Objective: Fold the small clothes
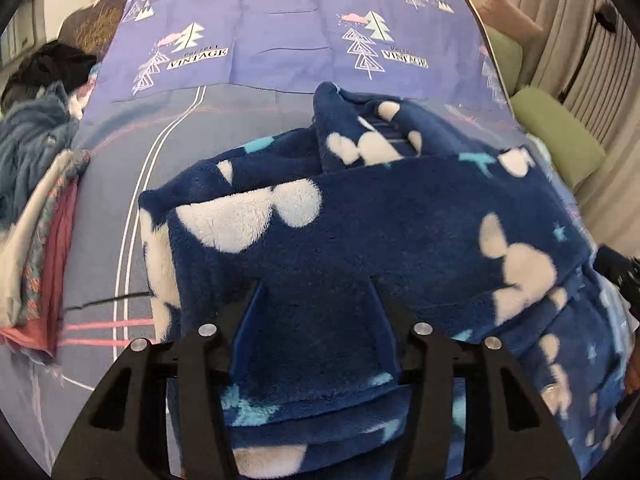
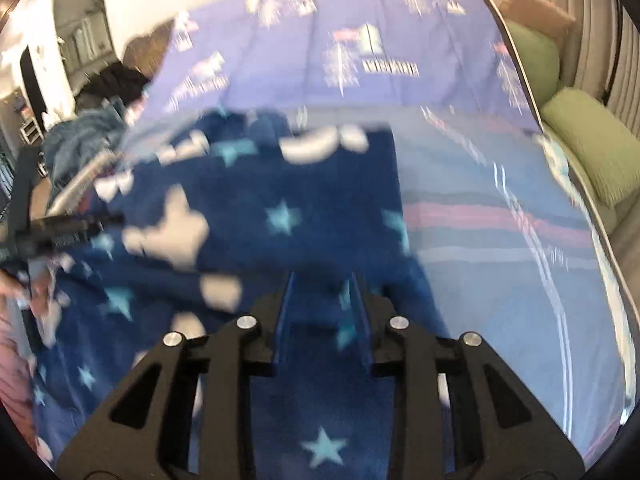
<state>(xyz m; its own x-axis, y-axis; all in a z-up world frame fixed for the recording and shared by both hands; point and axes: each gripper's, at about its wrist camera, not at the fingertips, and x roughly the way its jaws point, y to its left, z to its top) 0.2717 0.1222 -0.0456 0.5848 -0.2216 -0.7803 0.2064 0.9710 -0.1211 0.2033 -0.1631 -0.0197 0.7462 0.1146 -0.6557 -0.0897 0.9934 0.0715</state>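
Observation:
A dark blue fleece garment [image 1: 360, 232] with white blobs and pale blue stars lies partly folded on the bed, a doubled layer across its near part. My left gripper [image 1: 316, 286] hangs just over this fold, its jaws wide apart and nothing pinched. The same garment [image 2: 248, 216] is blurred in the right wrist view. My right gripper [image 2: 322, 278] is low over the garment's right part near its edge, jaws a little apart with fleece showing in the gap; blur hides whether the pads press on it. The left gripper [image 2: 60, 224] shows at the left edge there.
A purple sheet [image 1: 288, 40] with tree prints and the word VINTAGE covers the far bed. A stack of folded clothes [image 1: 36, 248] and a loose pile [image 1: 36, 132] sit at the left. Green cushions [image 1: 560, 140] line the right side by a curtain.

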